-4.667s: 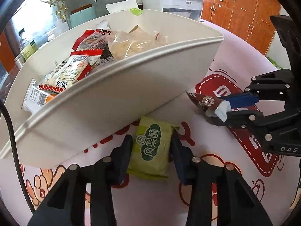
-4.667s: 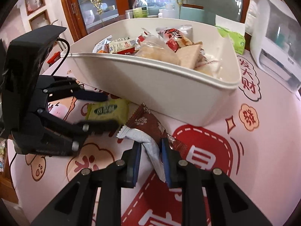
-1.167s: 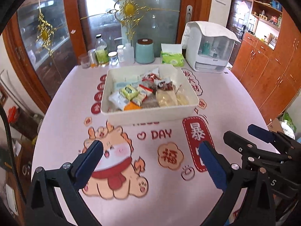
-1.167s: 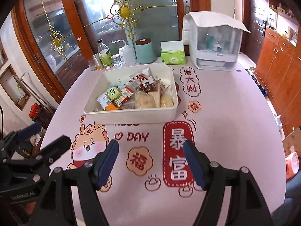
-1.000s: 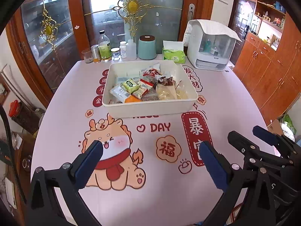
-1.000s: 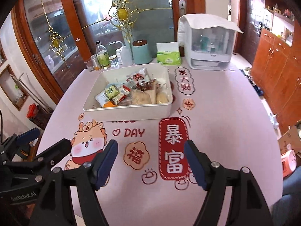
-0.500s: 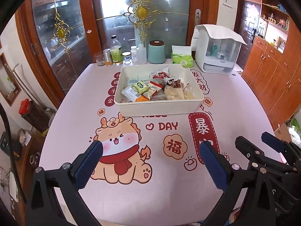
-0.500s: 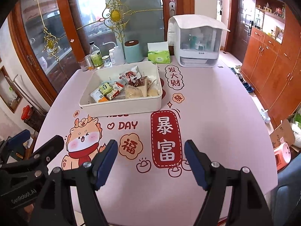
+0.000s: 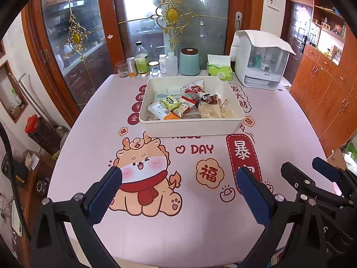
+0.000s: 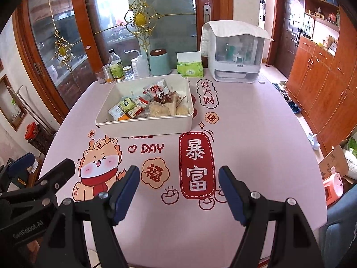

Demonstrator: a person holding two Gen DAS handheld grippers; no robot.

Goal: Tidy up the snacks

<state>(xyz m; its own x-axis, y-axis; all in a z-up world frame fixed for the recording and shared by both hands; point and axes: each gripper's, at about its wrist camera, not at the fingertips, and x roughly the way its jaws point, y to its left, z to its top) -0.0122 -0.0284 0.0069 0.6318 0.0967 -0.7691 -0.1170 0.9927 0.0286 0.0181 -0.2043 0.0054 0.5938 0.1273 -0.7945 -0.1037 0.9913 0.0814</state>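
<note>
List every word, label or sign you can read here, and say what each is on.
"DAY": tablecloth, beside a heart.
"暴富": tablecloth, red panel.
"福": tablecloth, flower badge.
"发大财": tablecloth, right of the bin.
"GenRobot.AI": left gripper, upside down.
Snack packets, bottles: too small to read.

Right wrist view. Right gripper (image 10: 179, 188) above the near edge of the tablecloth (image 10: 256, 138); jaws wide apart, nothing between the blue pads. Left gripper (image 10: 41, 163) enters at the near left corner, jaws also apart and empty. White bin (image 10: 145, 126) sits toward the far edge, left of centre, filled with snack packets (image 10: 145, 105). Along the far edge: bottles (image 10: 115, 67), teal canister (image 10: 158, 62), green tissue box (image 10: 190, 68), white covered cabinet (image 10: 236, 53) at far right.
</note>
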